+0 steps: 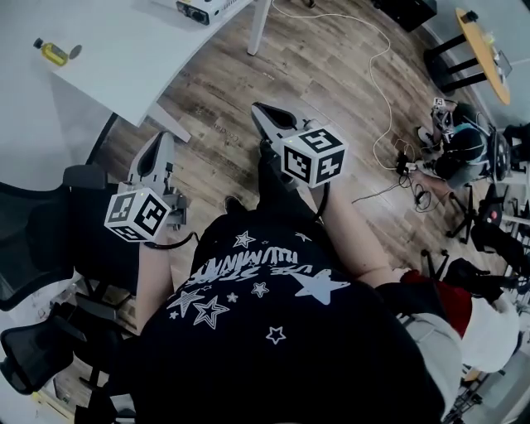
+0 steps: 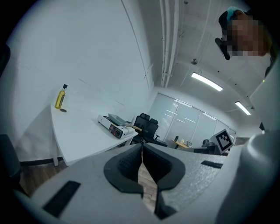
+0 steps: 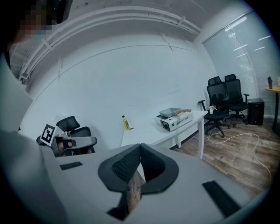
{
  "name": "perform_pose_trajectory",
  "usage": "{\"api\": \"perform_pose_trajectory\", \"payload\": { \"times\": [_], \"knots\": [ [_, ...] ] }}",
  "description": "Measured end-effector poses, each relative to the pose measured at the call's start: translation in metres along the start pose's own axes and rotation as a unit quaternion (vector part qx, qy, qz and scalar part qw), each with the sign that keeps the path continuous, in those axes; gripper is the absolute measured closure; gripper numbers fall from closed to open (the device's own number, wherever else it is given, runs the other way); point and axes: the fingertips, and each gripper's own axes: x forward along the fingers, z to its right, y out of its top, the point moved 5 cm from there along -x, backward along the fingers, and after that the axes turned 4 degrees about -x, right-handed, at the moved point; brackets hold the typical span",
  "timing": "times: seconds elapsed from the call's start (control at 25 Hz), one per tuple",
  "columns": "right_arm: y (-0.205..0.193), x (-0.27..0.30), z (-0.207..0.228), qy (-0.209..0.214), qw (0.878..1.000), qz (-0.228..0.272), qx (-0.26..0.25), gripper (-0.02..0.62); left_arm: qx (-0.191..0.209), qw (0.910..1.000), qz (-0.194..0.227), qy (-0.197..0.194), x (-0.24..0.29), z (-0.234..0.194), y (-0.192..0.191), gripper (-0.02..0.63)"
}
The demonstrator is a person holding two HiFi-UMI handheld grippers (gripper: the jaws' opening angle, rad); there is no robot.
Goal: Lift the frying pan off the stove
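Note:
A grey square frying pan (image 3: 172, 112) with a wooden handle sits on a white portable stove (image 3: 177, 121) at the far end of a white table (image 3: 148, 133). The left gripper view shows the same pan (image 2: 115, 118) on the stove (image 2: 114, 127). In the head view only a corner of the stove (image 1: 201, 9) shows at the top edge. My left gripper (image 1: 159, 142) and my right gripper (image 1: 260, 109) are held in front of the person's body over the wood floor, well short of the table. Both are shut, left (image 2: 141, 147) and right (image 3: 140, 147), with nothing between the jaws.
A yellow bottle (image 1: 51, 53) lies on the table near the wall. Black office chairs (image 3: 225, 103) stand beyond the table, and another chair (image 1: 50, 224) is at my left. Cables (image 1: 385, 83) run over the floor to the right, where a seated person (image 1: 455, 149) is.

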Motion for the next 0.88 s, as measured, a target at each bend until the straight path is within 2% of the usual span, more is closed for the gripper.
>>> {"api": "perform_pose_trajectory", "payload": {
  "times": [0.4, 0.88],
  "knots": [
    [0.024, 0.028, 0.056, 0.014, 1.000, 0.004, 0.018, 0.588, 0.003, 0.9999, 0.008, 0.013, 0.054, 0.003, 0.013, 0.592],
    [0.071, 0.109, 0.135, 0.055, 0.998, -0.009, 0.024, 0.588, -0.009, 0.9983, 0.021, 0.054, 0.142, -0.020, 0.043, 0.592]
  ]
}}
